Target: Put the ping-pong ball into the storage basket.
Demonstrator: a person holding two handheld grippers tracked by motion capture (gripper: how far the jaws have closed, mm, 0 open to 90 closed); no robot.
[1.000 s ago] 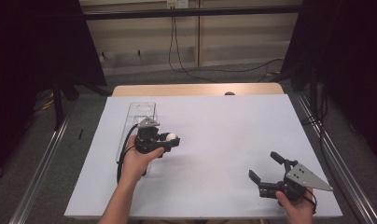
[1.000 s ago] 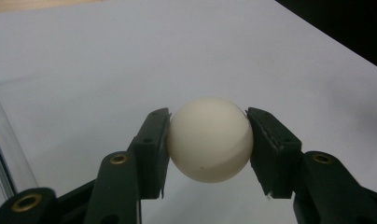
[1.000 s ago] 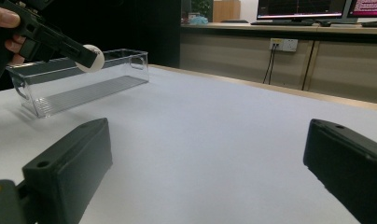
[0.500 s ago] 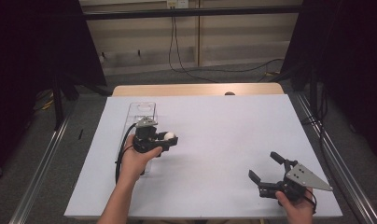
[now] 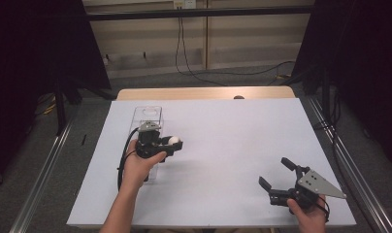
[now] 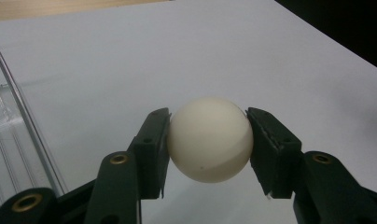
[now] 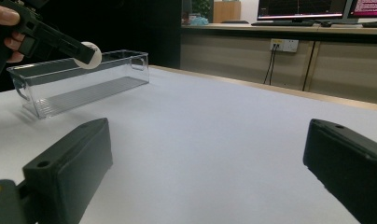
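White round ball pinched in left gripper | beside clear plastic bin, frame left | right gripper spread, idle | next: carry over bin, release.

Even overhead light falls on the white surface, which reads bright in the high view while both sides sink into near black. Shadows there are faint and soft. In the left gripper view the ball is sharp, with a soft shadow band across its lower half, and the surface behind blurs. In the right gripper view the near fingers are soft and the monitors glow brightly.
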